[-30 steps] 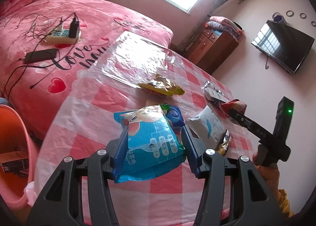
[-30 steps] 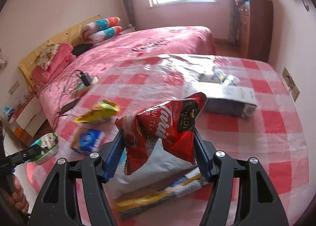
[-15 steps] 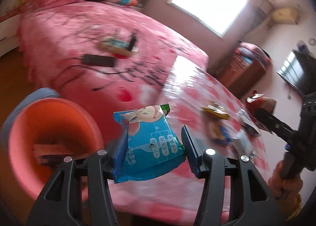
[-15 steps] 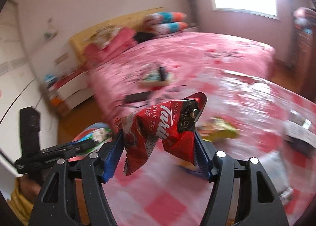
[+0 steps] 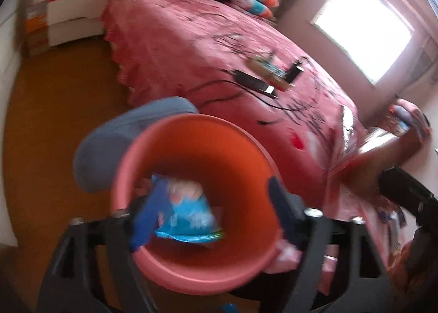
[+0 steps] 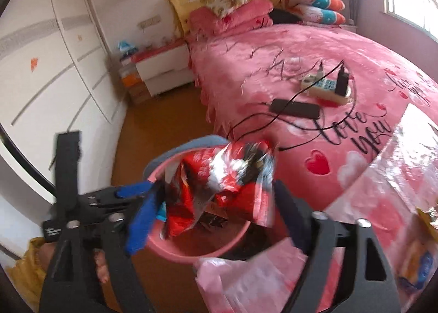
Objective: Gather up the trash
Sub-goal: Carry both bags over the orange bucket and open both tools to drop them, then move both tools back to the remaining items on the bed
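A salmon-pink bin (image 5: 175, 266) stands on the floor under both grippers. My left gripper (image 5: 212, 210) hangs over its mouth with the jaws opening. The blue snack packet (image 5: 186, 214) is dropping between them, beside the left pad and clear of the right one. In the right wrist view my right gripper (image 6: 216, 213) is also over the bin (image 6: 191, 251) with its jaws opening. The crumpled red milk-tea packet (image 6: 219, 184) sits loose and blurred between them. One of the left gripper's fingers (image 6: 132, 191) reaches in from the left.
A pink-covered bed (image 6: 301, 52) holds a power strip (image 6: 325, 88), a phone (image 6: 295, 109) and cables. A grey-blue round thing (image 5: 109, 143) lies behind the bin. The checked table edge (image 6: 383, 203) and a pink plastic bag (image 6: 227, 280) are at right. Brown floor (image 5: 54, 121) lies left.
Both grippers swung from the table to above the bin. Their jaws widened: the blue packet slipped low into the bin's mouth, and the red packet came loose.
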### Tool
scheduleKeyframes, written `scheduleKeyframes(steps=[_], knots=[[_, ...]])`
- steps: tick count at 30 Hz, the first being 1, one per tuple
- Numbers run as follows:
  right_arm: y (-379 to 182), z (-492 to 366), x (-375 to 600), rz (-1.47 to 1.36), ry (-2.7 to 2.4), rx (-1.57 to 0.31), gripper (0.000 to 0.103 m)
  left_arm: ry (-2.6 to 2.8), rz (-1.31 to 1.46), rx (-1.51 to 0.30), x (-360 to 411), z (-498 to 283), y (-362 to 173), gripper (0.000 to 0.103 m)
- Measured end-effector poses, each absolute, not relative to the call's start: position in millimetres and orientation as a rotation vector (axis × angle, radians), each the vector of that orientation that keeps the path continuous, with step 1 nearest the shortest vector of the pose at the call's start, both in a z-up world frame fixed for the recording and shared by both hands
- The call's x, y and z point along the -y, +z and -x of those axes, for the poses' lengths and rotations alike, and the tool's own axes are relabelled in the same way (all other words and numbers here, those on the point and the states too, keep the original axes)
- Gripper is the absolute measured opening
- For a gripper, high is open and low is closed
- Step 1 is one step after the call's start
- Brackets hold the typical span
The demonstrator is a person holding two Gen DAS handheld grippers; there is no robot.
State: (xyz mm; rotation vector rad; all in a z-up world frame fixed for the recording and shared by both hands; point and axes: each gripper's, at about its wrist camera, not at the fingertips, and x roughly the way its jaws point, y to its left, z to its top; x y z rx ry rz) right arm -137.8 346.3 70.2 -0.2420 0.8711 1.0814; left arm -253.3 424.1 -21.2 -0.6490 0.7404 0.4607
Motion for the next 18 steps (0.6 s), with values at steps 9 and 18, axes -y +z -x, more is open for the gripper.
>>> scheduleKeyframes(steps=[9, 18], knots=[[74.9, 114.2, -288.4, 0.078, 0.937, -0.864, 0.093, 0.502, 0.606, -0.661, -433.7, 263.5, -13.0, 0.086], [84.7, 114.0, -223.5, -0.010, 0.890, -0.784, 0.098, 0.412, 0.508, -0.513, -395.8, 256.9, 12.6, 0.087]])
